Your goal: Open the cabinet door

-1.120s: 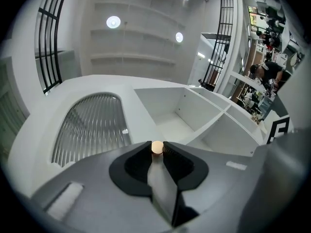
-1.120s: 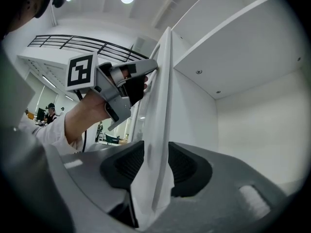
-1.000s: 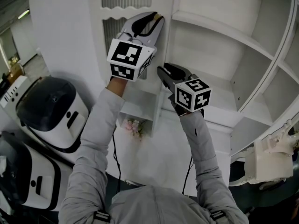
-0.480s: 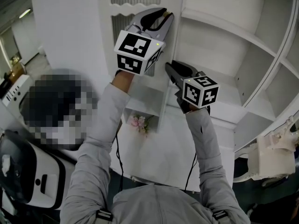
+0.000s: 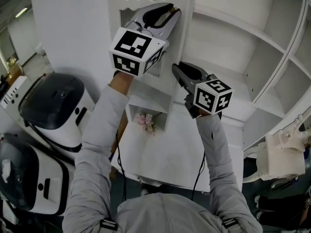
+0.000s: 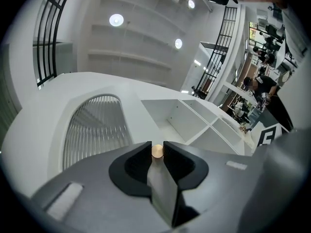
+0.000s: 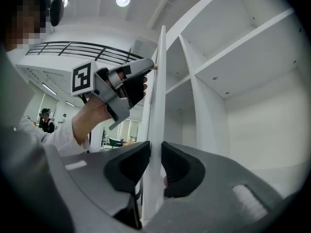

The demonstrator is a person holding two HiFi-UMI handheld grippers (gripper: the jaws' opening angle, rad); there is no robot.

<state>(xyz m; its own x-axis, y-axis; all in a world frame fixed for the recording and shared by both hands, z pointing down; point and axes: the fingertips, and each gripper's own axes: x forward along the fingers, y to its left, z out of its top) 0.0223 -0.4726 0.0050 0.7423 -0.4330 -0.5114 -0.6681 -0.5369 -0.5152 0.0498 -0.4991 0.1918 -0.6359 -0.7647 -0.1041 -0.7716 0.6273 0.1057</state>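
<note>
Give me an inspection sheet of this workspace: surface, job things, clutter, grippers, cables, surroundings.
Surface: white ledge below the shelves.
Job's things: cabinet door ajar; gold knob at its edge.
Clutter: small flowers below the door.
Grippers: left gripper on the knob, jaws opening; right gripper closing on the door's edge.
Cables: black cables hang along both sleeves.
Surroundings: open shelves; two white-and-black machines at left.

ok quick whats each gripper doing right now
left gripper: closed on the brass knob at the door's edge.
right gripper: jaws closing, pads on the door edge between them.
</note>
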